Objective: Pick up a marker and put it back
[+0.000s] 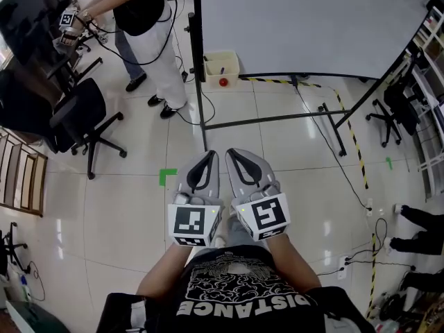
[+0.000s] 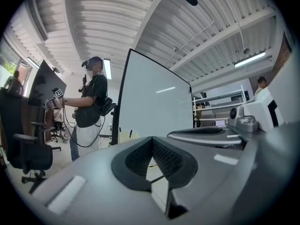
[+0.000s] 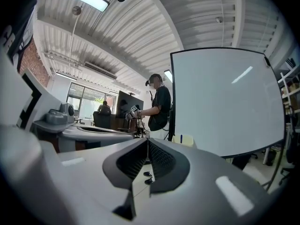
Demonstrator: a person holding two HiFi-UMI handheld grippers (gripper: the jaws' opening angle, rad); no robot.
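A cream box [image 1: 220, 66] stands on the floor at the foot of the whiteboard [image 1: 305, 19]. In it are a blue marker [image 1: 222, 69] and a red round item [image 1: 223, 82]. My left gripper [image 1: 211, 155] and right gripper [image 1: 232, 152] are held side by side close to my body, pointing level toward the board, far short of the box. Both are shut with nothing between the jaws. The left gripper view shows the left gripper [image 2: 152, 139] closed, with the box [image 2: 125, 136] small in the distance. In the right gripper view the right gripper [image 3: 148, 140] is closed, the box [image 3: 183, 139] beyond it.
Another person [image 1: 149, 19] stands at the far left beside a desk, holding a gripper. A black office chair [image 1: 83, 116] is on the left. The whiteboard's black frame legs [image 1: 277, 118] cross the tiled floor. A green tape mark [image 1: 166, 177] and a yellow-black strip [image 1: 354, 137] lie on it.
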